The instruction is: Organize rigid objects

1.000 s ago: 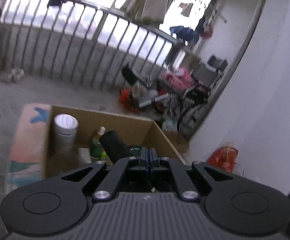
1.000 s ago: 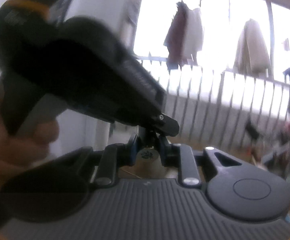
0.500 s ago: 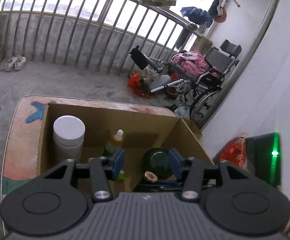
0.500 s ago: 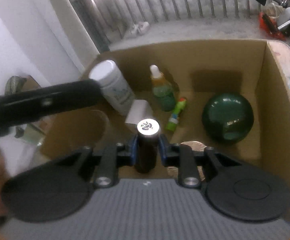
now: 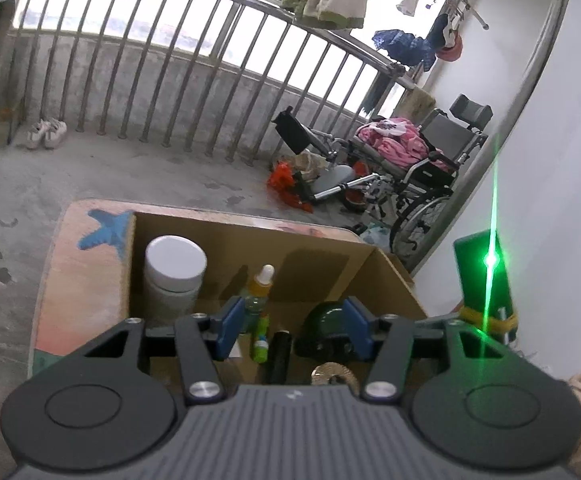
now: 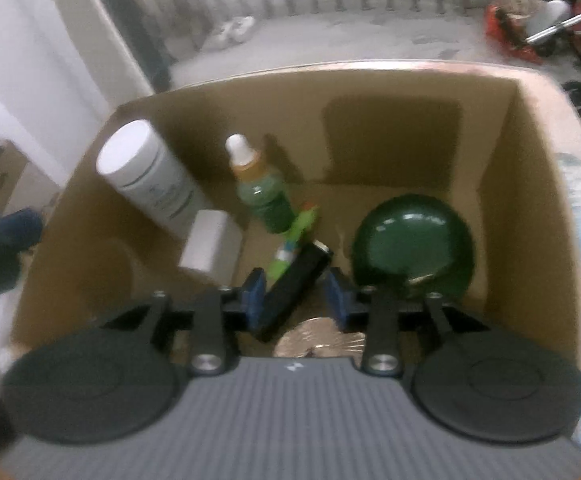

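With the slim black cylindrical bottle [image 6: 296, 280] lying tilted on the floor of the open brown cardboard box [image 6: 530, 184], between the parted, empty jaws of the right gripper [image 6: 296, 298], the drop-off looks done, so next both it and the likewise open, empty left gripper [image 5: 292, 328] should lift clear for another item.

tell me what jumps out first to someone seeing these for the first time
The open cardboard box fills the right wrist view, with a dark green ball at its right and a white-lidded jar leaning in its left corner. A black tube lies tilted between the open right gripper. In the left wrist view, a green light glares at right.
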`<state>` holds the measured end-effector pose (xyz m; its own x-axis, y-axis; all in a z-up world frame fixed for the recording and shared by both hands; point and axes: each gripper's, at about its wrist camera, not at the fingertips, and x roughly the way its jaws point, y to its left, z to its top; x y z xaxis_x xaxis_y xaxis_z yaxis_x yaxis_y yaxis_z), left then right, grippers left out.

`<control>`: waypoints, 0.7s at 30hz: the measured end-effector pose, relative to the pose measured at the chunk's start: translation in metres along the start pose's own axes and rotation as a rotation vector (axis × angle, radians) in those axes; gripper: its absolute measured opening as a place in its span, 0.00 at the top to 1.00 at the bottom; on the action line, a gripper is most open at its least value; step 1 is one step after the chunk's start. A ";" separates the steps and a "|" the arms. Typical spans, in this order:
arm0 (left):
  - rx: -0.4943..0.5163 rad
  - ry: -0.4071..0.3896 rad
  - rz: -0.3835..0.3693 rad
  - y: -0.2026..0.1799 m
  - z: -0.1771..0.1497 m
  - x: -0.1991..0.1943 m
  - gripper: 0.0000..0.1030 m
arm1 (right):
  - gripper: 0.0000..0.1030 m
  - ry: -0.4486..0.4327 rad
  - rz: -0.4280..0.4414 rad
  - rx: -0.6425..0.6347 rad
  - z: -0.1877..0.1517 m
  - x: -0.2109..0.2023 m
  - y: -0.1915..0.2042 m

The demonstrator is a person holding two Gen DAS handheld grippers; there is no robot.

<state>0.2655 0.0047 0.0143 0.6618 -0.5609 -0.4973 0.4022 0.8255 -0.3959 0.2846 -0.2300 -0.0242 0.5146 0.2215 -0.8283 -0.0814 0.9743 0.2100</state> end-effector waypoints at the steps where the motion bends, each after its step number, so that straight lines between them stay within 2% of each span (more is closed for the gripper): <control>1: 0.008 -0.005 0.009 -0.001 -0.001 -0.005 0.43 | 0.64 -0.012 0.002 0.004 -0.001 -0.003 0.000; 6: 0.056 -0.030 0.056 -0.008 -0.004 -0.034 0.34 | 0.60 -0.087 0.002 0.022 -0.011 -0.038 0.007; 10: 0.090 -0.058 0.118 -0.014 -0.010 -0.063 0.12 | 0.57 -0.180 0.036 0.047 -0.030 -0.099 0.015; 14: 0.113 -0.071 0.164 -0.022 -0.019 -0.088 0.01 | 0.43 -0.307 0.052 0.037 -0.059 -0.164 0.031; 18: 0.116 -0.067 0.192 -0.028 -0.029 -0.109 0.00 | 0.19 -0.393 0.053 0.025 -0.094 -0.210 0.046; 21: 0.071 -0.069 0.213 -0.028 -0.036 -0.119 0.00 | 0.13 -0.435 0.049 0.024 -0.120 -0.234 0.053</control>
<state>0.1528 0.0459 0.0572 0.7775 -0.3696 -0.5088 0.2902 0.9286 -0.2310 0.0570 -0.2257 0.1185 0.8224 0.2251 -0.5225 -0.0976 0.9606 0.2602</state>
